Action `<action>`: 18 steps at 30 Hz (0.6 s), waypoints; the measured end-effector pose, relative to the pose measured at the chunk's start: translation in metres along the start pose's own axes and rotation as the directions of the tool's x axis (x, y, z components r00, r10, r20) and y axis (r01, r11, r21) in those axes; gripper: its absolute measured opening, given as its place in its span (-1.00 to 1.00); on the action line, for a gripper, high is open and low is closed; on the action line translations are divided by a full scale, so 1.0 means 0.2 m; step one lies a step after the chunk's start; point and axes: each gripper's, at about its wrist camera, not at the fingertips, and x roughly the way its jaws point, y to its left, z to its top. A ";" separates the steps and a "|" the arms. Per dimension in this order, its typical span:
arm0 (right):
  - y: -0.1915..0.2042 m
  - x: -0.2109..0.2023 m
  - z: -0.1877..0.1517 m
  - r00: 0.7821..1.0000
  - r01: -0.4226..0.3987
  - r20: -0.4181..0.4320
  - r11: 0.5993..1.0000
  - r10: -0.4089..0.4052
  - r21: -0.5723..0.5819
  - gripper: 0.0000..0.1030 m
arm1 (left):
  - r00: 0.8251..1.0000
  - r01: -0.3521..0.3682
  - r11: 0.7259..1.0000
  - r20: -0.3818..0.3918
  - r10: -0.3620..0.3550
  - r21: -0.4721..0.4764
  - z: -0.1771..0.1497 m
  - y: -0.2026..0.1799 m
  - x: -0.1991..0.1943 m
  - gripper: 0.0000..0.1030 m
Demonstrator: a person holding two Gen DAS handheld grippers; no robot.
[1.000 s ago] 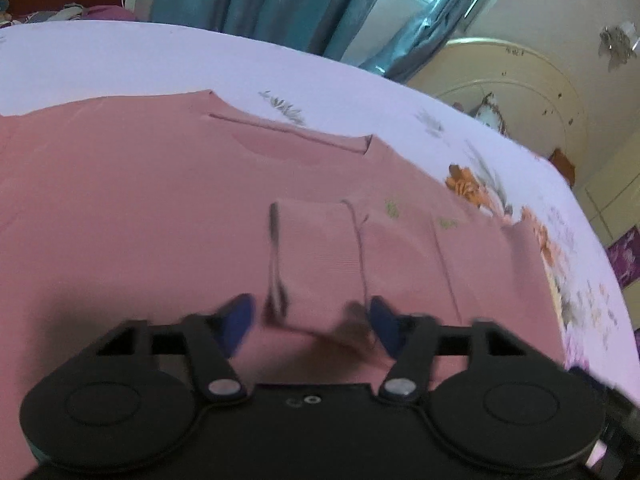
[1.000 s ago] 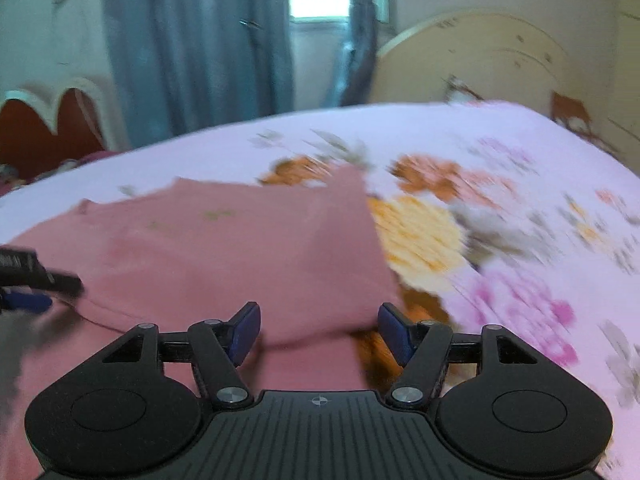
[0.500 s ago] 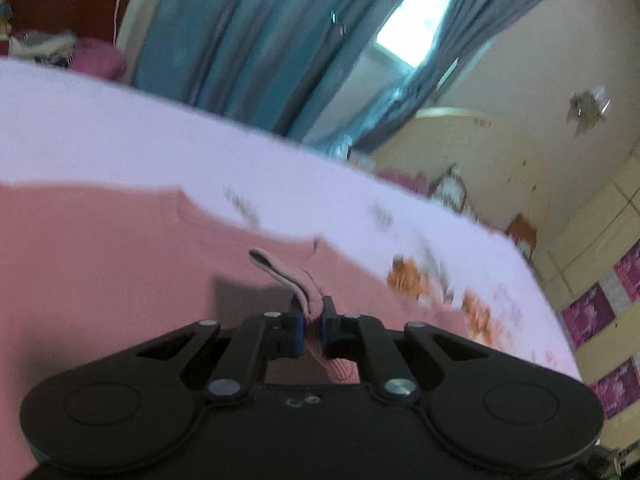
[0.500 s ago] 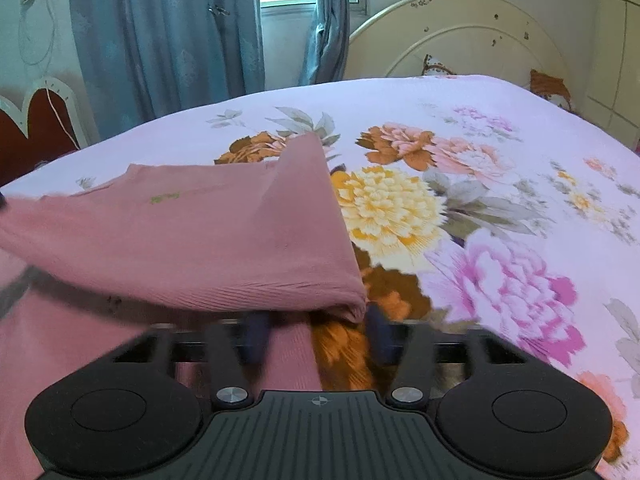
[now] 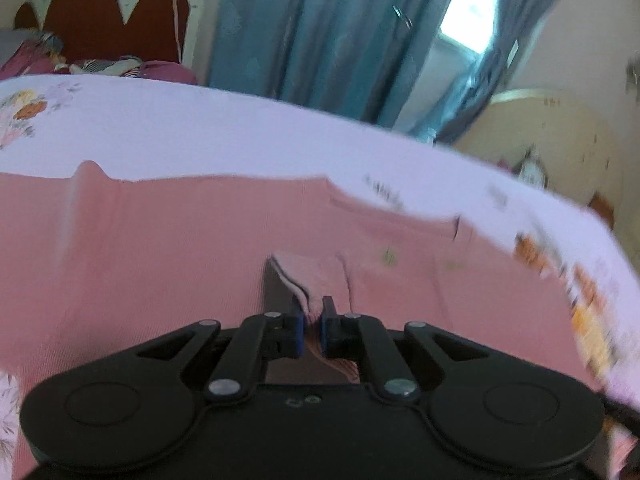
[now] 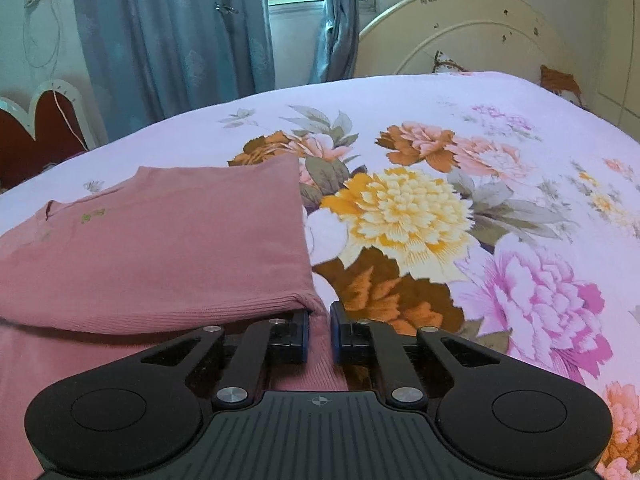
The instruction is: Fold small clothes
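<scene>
I have the pink sweater [image 6: 160, 248] lying on the floral bedsheet [image 6: 440, 128], its right side doubled over. My left gripper [image 5: 311, 332] is clamped on the sleeve cuff [image 5: 312, 276], my right gripper [image 6: 319, 336] on the hem corner. Mid-fold, I judge; next, carry both pinches leftward together, keeping the edge taut.

1 pink garment [image 6: 160, 248], 2 grippers, 1 bedsheet [image 6: 400, 120], maybe 2 headboards.
</scene>
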 end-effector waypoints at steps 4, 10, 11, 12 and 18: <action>-0.03 -0.09 -0.01 1.000 -0.016 -0.017 0.999 0.015 -0.028 -0.63 | 0.995 -0.093 0.995 0.021 0.092 0.030 -0.02 0.02 -0.04 -0.54; -0.06 -0.19 0.05 0.997 -0.020 0.070 0.999 0.023 -0.039 0.00 | 0.986 -0.112 0.990 0.135 0.100 0.084 0.06 -0.01 -0.17 -0.45; -0.06 -0.16 0.08 0.998 -0.029 0.061 0.999 0.030 -0.031 0.00 | 0.989 -0.088 0.991 0.126 0.075 0.103 0.07 -0.04 -0.15 -0.41; -0.05 -0.11 0.11 0.998 -0.038 0.048 0.999 0.039 -0.018 -0.01 | 0.992 -0.068 0.991 0.115 0.055 0.115 0.08 -0.06 -0.13 -0.40; -0.01 0.19 0.28 0.997 -0.078 0.009 0.997 0.078 0.014 -0.01 | 0.998 -0.039 0.989 0.061 0.031 0.141 0.01 -0.14 0.01 -0.40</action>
